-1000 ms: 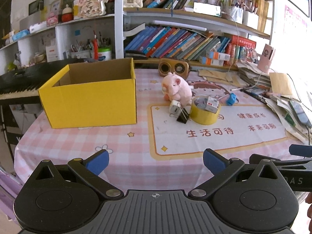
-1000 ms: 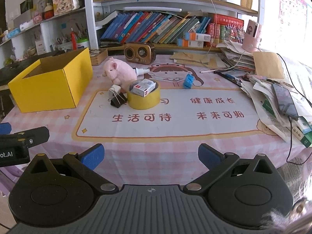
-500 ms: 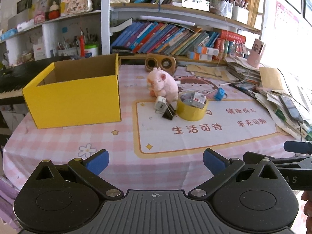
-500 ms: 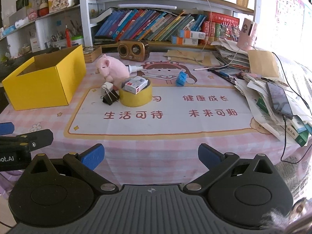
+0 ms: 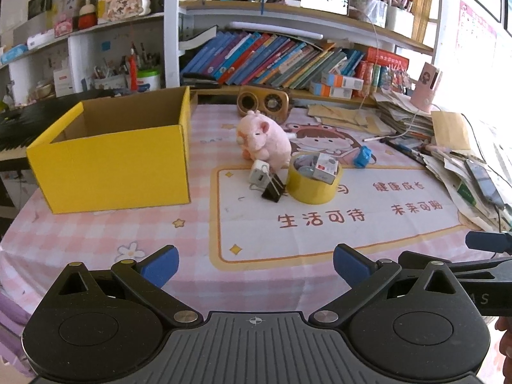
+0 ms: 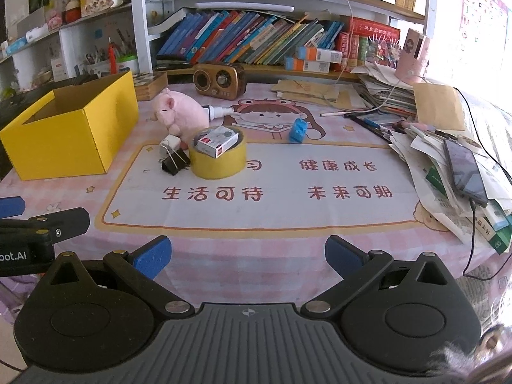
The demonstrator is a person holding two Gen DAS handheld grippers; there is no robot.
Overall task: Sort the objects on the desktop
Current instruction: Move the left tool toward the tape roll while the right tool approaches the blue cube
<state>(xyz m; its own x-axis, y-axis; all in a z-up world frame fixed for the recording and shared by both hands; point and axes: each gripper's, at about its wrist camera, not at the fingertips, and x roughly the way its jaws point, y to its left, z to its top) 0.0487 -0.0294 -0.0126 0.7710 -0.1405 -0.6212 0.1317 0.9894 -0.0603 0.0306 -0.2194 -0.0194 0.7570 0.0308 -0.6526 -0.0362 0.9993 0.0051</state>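
An open yellow cardboard box point(image 5: 118, 156) point(image 6: 67, 134) stands at the table's left. Right of it lie a pink plush pig point(image 5: 264, 139) point(image 6: 179, 110), a white charger cube point(image 5: 259, 174), a black binder clip point(image 5: 273, 188) point(image 6: 174, 161) and a yellow tape roll point(image 5: 313, 185) point(image 6: 219, 160) with a small white box point(image 6: 217, 140) resting in it. A blue sharpener point(image 5: 363, 156) point(image 6: 297, 129) sits farther right. My left gripper point(image 5: 256, 264) hangs open over the near table edge, well short of these. My right gripper point(image 6: 248, 254) is likewise open and holds nothing.
A brown retro radio point(image 6: 219, 78) stands at the back before shelves of books. Stacked papers with a phone point(image 6: 465, 168) and its cable crowd the right edge. Pens lie near the papers. A printed mat point(image 6: 262, 185) covers the table's middle.
Both views have drifted slightly, so the box and the cluster of objects shifted a little in frame. Both grippers stay open and nothing on the table has moved.
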